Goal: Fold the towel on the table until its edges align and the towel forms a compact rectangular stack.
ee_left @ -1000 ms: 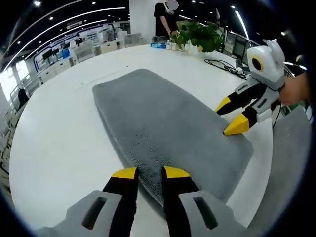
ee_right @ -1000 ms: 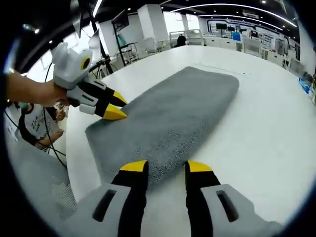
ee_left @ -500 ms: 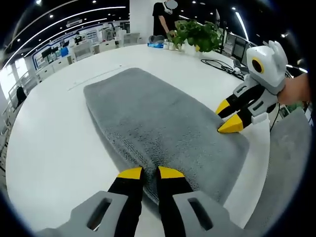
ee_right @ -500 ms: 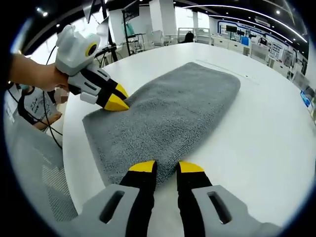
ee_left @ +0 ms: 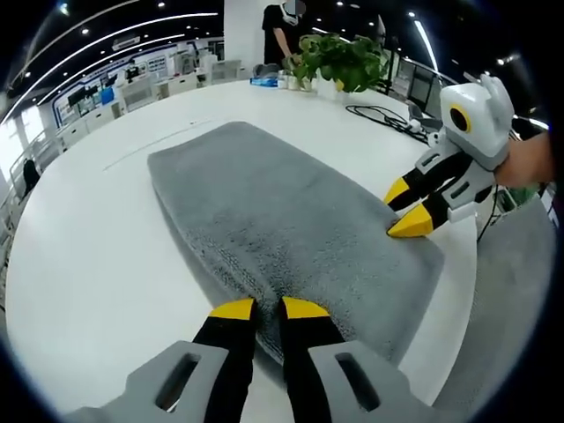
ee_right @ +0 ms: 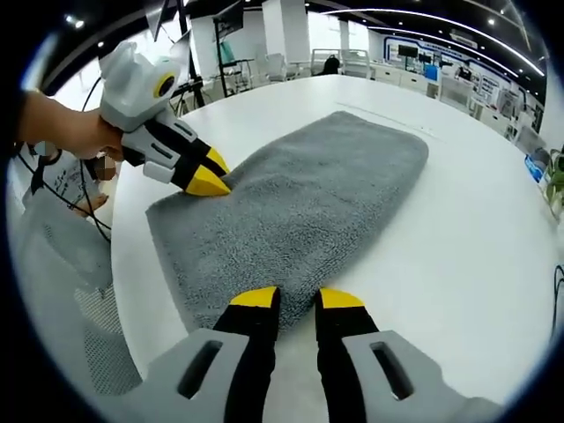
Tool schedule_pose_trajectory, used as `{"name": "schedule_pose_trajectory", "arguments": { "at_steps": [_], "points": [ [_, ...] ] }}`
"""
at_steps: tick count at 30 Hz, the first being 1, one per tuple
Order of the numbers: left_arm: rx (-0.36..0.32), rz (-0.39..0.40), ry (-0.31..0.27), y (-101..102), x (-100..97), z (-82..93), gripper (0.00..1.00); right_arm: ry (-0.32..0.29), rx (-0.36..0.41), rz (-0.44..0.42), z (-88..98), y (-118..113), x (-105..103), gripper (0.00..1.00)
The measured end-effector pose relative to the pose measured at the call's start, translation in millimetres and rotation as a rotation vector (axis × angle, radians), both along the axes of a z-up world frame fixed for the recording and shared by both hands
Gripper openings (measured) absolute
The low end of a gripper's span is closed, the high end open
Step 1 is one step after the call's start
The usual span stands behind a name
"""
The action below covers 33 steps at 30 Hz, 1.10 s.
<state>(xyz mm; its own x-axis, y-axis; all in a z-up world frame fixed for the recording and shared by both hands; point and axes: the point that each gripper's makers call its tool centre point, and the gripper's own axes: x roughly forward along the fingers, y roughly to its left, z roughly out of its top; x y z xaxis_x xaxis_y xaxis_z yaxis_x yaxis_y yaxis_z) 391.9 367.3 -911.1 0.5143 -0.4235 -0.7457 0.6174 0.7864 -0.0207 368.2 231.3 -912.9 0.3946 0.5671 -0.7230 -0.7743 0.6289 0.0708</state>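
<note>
Pinching the fluffy grey towel (ee_left: 282,220) at adjacent near corners, left gripper (ee_left: 257,306) and right gripper (ee_right: 297,296) clamp its plush edge on the smooth white table (ee_left: 97,256).

Left claw (ee_left: 257,307) pinches the grey towel's (ee_left: 282,211) near edge; right claw (ee_left: 407,204) grips its corner.

A white table (ee_left: 79,256) is seen as the work surface. At its far edge in the left gripper view, a leafy green potted plant (ee_left: 339,60) is placed, with a small blue item (ee_left: 263,81) just beside it and a person in dark clothing (ee_left: 280,33) standing behind; a black cable (ee_left: 383,115) is laid on the tabletop near the plant. Rows of white desks (ee_right: 423,75) are visible in the background of the right gripper view.
</note>
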Motion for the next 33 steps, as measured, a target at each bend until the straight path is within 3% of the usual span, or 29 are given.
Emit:
{"name": "schedule_pose_trajectory", "arguments": {
  "at_steps": [15,25,30,33],
  "points": [
    [0.012,-0.069,0.019,-68.5,-8.6,0.5,0.1,0.004,-0.045,0.001,0.9,-64.8,-9.6,0.15],
    [0.092,-0.059,0.018,-74.5,-12.0,4.1,0.12,-0.019,-0.077,0.044,0.9,-70.6,-10.9,0.15],
    [0.059,0.079,0.073,-67.0,-16.9,9.0,0.15,-0.003,-0.071,0.025,0.5,-71.9,-9.9,0.16],
    [0.123,0.01,0.04,-63.9,-22.6,14.3,0.15,-0.018,-0.086,0.056,0.5,-73.1,-10.5,0.17]
  ]
}}
